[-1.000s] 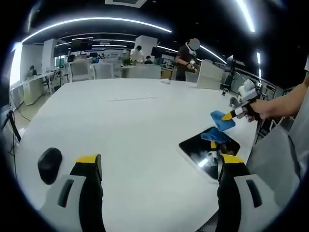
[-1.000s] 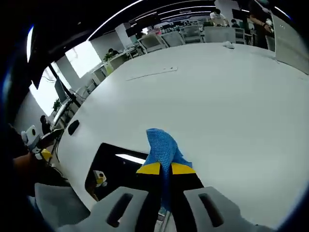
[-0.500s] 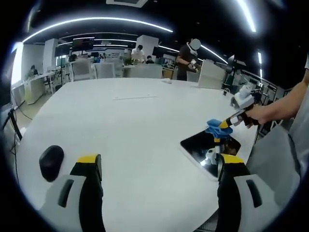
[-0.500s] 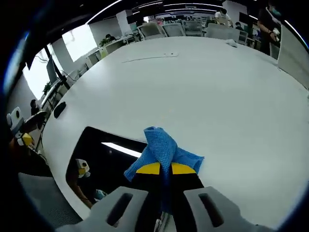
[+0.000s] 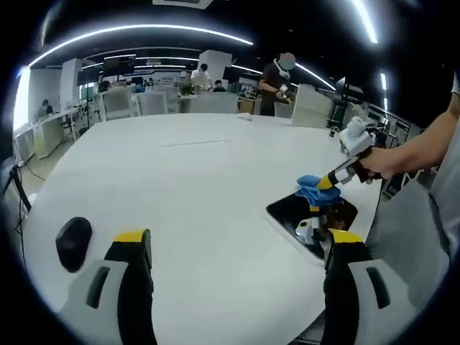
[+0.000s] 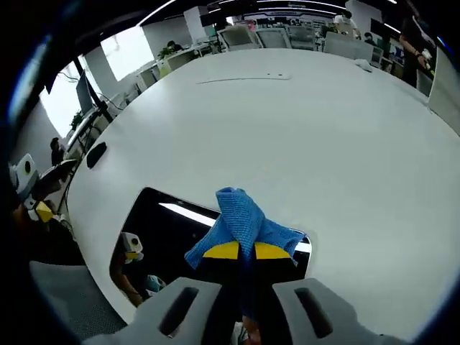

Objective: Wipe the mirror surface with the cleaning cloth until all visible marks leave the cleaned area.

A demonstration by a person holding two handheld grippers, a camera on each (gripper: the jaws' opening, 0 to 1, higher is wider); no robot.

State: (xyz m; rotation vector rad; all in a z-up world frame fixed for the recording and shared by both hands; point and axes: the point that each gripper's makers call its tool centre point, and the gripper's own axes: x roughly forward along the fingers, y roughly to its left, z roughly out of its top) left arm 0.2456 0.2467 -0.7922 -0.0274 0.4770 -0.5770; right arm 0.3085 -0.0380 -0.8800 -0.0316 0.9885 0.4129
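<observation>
A broad white table (image 5: pixel 208 180) spreads ahead of the fingers; beyond it stand white chairs (image 5: pixel 158 104), desks, ceiling light strips (image 5: pixel 144 30) and a bright window (image 6: pixel 128 66).

Bright ceiling strips, fisheye edge warp, sharp

Left claw (image 5: pixel 237 248) gaping — right claw (image 6: pixel 239 250) clamped
</observation>
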